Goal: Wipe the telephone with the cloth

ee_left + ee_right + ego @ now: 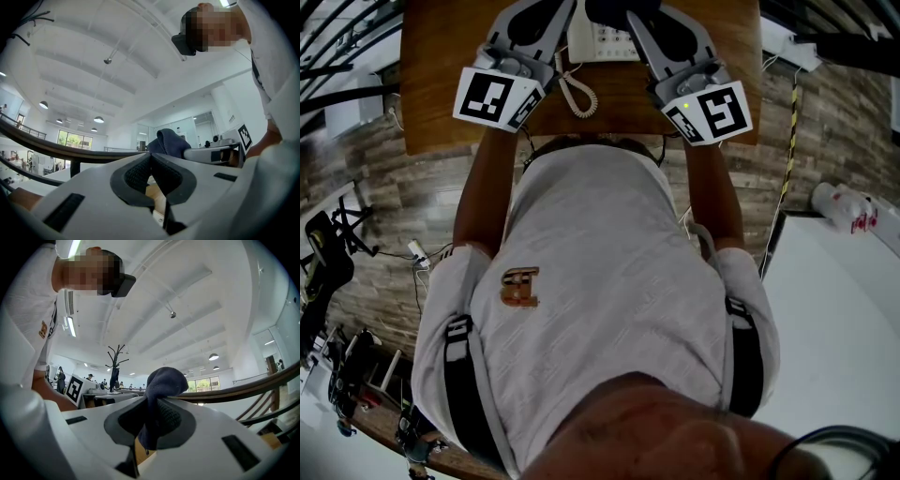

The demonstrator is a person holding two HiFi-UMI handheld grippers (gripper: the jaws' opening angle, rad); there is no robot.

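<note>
Work surface: a brown wooden table (431, 84) on a floor of grey-brown wood-pattern planks (825, 141). The room is a large white hall with a high ceiling, round pendant lamps (98, 119) and a dark curved railing (47, 145). A black branched coat stand (116, 364) stands in the background.

The white push-button telephone (598, 39) lies at the table's far side, between the two grippers, with its coiled white cord (578, 94) trailing toward the person. Both gripper bodies overlap its sides (the top of the head view cuts it off).

The left gripper (151, 157) has its jaws pressed together with nothing between them. The right gripper (152, 401) is clamped on a dark blue cloth (164, 378), which bunches above the jaws.

The person's white shirt (600, 272) fills most of the head view. A white tabletop (834, 309) at right carries a clear plastic bottle (844, 206).
</note>
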